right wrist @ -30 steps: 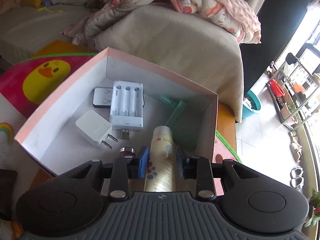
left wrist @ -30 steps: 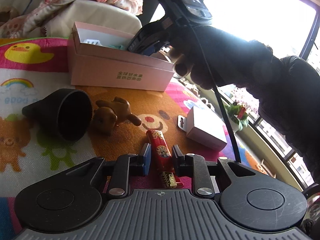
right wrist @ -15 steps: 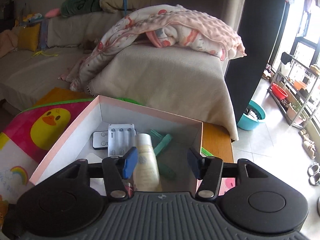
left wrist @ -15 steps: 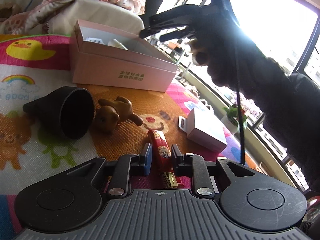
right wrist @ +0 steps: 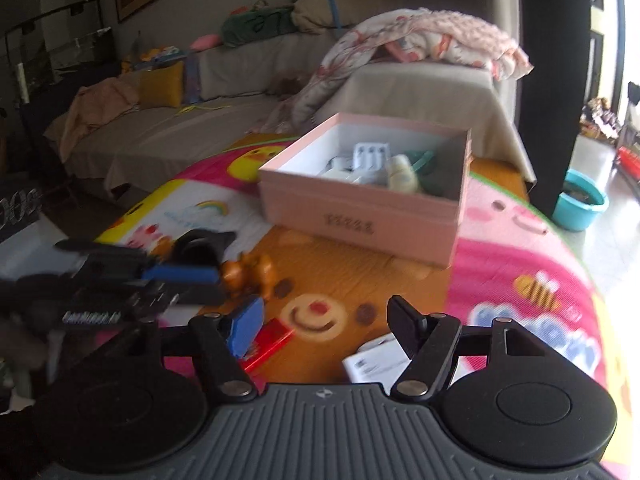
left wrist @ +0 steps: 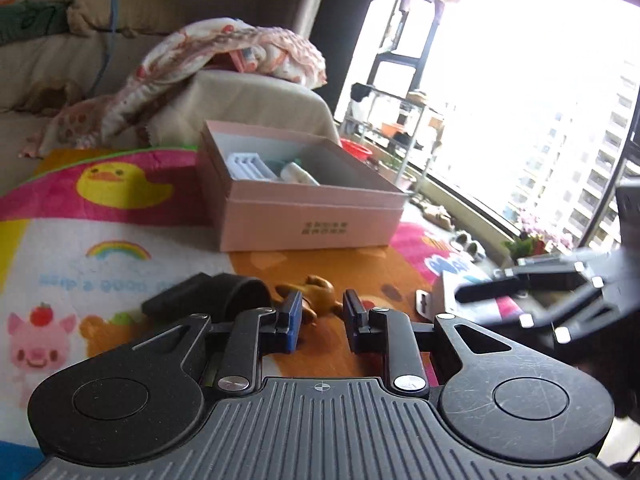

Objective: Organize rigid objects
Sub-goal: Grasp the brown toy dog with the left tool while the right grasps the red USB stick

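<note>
Pink box [left wrist: 304,224]: bottle [left wrist: 298,174], battery charger [left wrist: 248,164] inside; 12 o'clock from brown toy [left wrist: 320,294].
Left hand-held gripper [left wrist: 322,312]: nearly together, empty.
Right hand-held gripper [right wrist: 326,316]: just widened, apart, empty.

Setting: a home living room. Ahead of the tools, a beige-covered sofa [right wrist: 240,80] held a yellow cushion [right wrist: 162,84] and a rumpled patterned blanket [left wrist: 224,56]. Below them lay a cartoon-printed children's play mat [left wrist: 100,216]; to the right, a large window [left wrist: 540,100] faced apartment blocks.
</note>
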`<state>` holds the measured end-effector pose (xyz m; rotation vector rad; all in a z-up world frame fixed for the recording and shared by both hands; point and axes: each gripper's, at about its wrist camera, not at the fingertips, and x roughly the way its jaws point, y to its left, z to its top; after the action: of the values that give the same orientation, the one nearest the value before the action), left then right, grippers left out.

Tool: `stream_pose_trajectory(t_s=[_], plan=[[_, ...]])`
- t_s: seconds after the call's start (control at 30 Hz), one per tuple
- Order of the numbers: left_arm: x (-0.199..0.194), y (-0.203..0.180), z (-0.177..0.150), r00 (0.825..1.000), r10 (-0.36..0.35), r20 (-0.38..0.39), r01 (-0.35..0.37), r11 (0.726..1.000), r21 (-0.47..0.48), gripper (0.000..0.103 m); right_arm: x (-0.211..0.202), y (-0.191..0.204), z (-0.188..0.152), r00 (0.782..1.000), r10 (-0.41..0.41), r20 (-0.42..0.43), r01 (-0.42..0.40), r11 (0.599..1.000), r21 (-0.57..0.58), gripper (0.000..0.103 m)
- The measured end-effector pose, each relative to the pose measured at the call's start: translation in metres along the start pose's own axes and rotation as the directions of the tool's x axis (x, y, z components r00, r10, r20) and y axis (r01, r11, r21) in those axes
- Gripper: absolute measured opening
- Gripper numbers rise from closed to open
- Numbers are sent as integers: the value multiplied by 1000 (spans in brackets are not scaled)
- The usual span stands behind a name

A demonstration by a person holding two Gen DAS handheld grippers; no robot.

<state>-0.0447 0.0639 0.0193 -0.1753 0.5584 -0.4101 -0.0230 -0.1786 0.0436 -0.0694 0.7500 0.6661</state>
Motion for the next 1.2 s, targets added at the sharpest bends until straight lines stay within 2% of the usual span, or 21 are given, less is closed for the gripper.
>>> stream_pose_trajectory(t_s=[0.1,0.2,0.27,0.37,0.43,0.53,0.73,0.93,1.03,1.13,1.2], plan=[[4,7,9,999,39,-14,-39,999,-14,25,11,17,-21,1000,14,-24,-14,1000,-4,71],[13,2,16,998,54,-37,-53,998,30,25,23,29,-31,999,4,-33,-3,1000,6,72],[21,-4,18,996,77,-48,-74,995,63,26,25,39,-36,1000,-24,-4,24,1000,-19,79],[33,-8,20,992,108,-68,-103,992,76,26,28,54,-42,995,-99,4,98,990,-106,79],[37,-10,20,993,87,-83,-81,994,76,26,25,51,-43,992,-129,8,129,986,-109,79],[39,-15,16,993,56,-105,-46,994,97,35,18,36,-45,986,-169,10,169,983,-70,79],[46,-25,2,983,45,-176,-18,988,154,36,12,11,-47,972,-235,28,233,972,38,80],[53,-24,-1,987,47,-151,-29,992,122,35,17,17,-46,965,-260,27,260,966,0,80],[56,-26,0,987,51,-151,-28,989,146,31,23,20,-40,969,-245,19,245,969,-20,80],[54,-25,0,987,40,-155,-15,987,159,31,33,27,-32,971,-237,26,238,968,-77,72],[52,-24,-1,988,32,-154,-7,987,163,31,38,34,-27,974,-223,35,225,966,-123,57]])
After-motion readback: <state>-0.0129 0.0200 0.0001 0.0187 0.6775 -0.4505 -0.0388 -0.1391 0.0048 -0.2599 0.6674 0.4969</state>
